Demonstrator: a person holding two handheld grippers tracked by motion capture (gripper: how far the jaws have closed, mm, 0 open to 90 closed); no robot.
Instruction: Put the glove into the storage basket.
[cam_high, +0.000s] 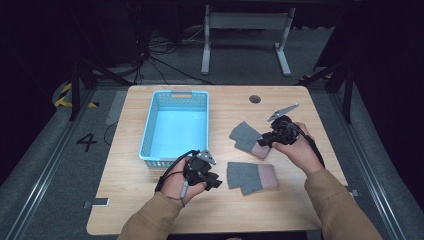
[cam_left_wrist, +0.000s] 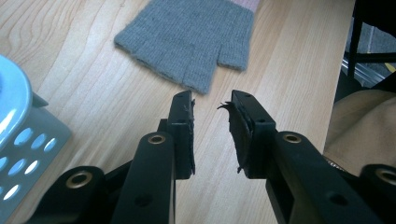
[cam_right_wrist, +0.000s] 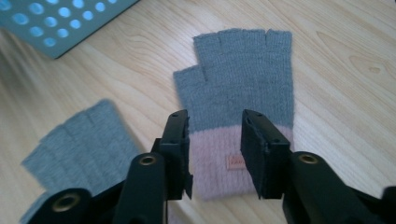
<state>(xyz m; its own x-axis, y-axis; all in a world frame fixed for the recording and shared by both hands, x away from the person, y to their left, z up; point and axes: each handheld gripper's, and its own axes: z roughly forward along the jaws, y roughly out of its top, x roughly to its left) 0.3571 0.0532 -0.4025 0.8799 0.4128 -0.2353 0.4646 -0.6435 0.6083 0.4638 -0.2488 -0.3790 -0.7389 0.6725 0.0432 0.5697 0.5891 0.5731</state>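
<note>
Two grey fingerless gloves with pink cuffs lie flat on the wooden table. The far glove (cam_high: 249, 139) (cam_right_wrist: 240, 100) sits under my right gripper (cam_high: 266, 141) (cam_right_wrist: 214, 122), whose jaws stand open over its pink cuff, one on each side of a small label. The near glove (cam_high: 251, 177) (cam_left_wrist: 189, 39) (cam_right_wrist: 74, 144) lies just right of my left gripper (cam_high: 214, 181) (cam_left_wrist: 212, 105), which is open with nothing between its jaws, a short way from the glove's finger end.
A light blue plastic basket (cam_high: 151, 125) (cam_left_wrist: 18, 135) (cam_right_wrist: 60, 23) stands empty at the table's left-centre, close behind my left hand. A round cable hole (cam_high: 255, 99) sits near the far edge. Table legs (cam_high: 245, 40) and cables lie on the floor beyond.
</note>
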